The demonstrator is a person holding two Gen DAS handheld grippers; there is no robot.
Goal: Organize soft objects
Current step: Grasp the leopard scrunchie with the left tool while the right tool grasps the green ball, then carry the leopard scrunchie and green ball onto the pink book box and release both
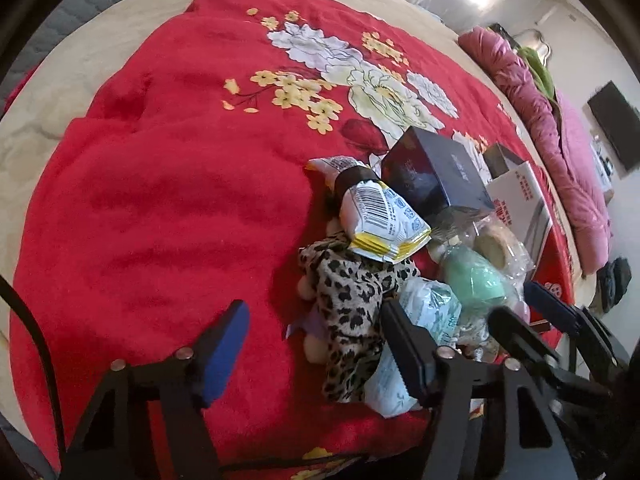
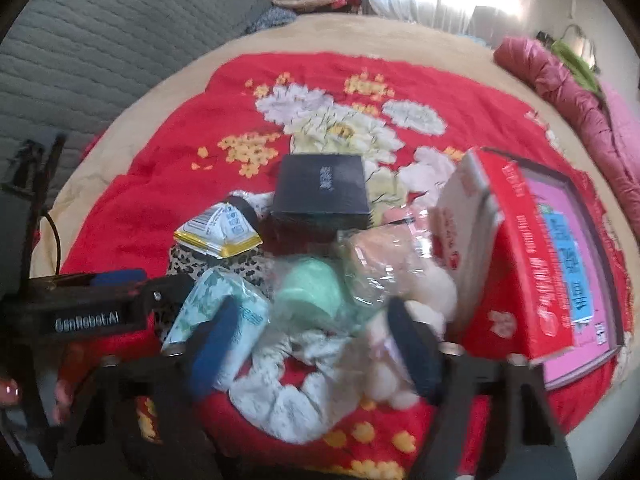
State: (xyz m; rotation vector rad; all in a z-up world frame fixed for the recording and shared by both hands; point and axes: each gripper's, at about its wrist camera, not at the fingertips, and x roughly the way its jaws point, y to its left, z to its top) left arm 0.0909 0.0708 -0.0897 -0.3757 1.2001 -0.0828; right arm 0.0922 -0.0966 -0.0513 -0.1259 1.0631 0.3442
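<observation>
I am angling my left tool (image 1: 314, 350) and right tool (image 2: 314, 346) steeply down, both spread and pinching nothing, over the white scrunchie (image 2: 280, 392); beyond it, a leopard-print plush (image 1: 352, 300) is lying rumpled before the black box (image 2: 320, 188).

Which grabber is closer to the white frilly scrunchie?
Right. The right gripper hangs just above the white scrunchie, fingers either side, not touching. The left gripper sits off to its left, by the leopard-print toy.
</observation>
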